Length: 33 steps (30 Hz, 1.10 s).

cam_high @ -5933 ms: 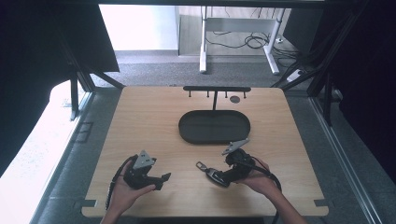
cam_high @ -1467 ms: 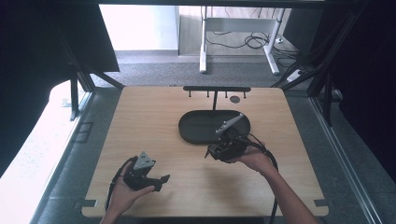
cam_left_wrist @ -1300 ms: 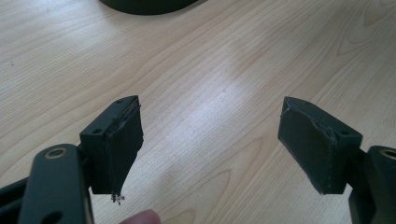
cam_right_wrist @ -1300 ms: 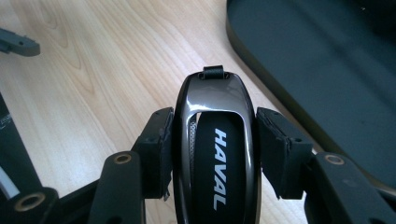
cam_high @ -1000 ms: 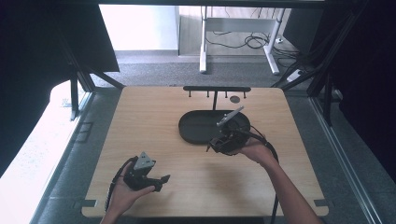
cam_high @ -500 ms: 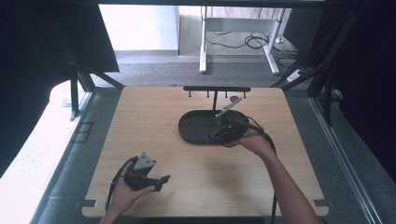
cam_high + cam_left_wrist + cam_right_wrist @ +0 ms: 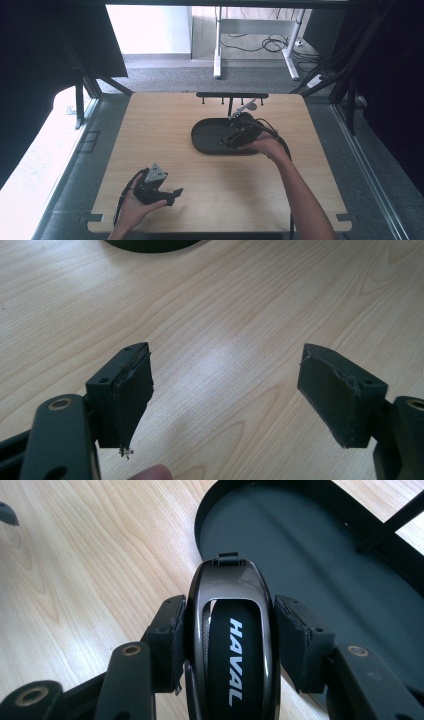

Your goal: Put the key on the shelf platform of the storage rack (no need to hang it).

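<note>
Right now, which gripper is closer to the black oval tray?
The right gripper: it hangs over the tray, holding a key fob. The left gripper sits open near the table's front edge, well short of it.

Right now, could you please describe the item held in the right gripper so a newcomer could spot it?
On the wooden table lies a dark oval tray. At its right end, the right gripper is shut on a car key fob: glossy dark shell, white HAVAL lettering.
</note>
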Each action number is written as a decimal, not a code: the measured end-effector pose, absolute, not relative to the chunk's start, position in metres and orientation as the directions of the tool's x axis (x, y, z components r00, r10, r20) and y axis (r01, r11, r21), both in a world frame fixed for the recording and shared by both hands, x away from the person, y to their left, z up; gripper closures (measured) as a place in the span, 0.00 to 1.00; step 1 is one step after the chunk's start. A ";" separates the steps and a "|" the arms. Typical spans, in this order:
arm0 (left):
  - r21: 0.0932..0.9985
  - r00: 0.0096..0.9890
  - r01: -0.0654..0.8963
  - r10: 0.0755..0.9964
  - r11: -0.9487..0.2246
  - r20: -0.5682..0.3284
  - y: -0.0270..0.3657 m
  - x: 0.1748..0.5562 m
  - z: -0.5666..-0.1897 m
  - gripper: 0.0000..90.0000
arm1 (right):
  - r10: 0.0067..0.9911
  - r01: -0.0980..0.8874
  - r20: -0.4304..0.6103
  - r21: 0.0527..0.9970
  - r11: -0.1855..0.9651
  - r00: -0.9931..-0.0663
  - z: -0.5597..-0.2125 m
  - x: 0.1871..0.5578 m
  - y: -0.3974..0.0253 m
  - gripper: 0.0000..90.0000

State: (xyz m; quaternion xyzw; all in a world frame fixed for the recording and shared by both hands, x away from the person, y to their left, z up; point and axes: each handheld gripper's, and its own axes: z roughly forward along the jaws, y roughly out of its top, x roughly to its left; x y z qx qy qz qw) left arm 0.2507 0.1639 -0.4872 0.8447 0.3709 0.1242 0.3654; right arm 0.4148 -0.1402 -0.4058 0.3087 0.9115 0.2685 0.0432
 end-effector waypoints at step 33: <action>0.712 0.692 0.538 0.719 -0.450 -0.068 0.167 0.251 -0.486 0.25 | 0.614 0.568 0.091 0.501 0.652 -0.784 -0.418 0.459 -0.119 0.55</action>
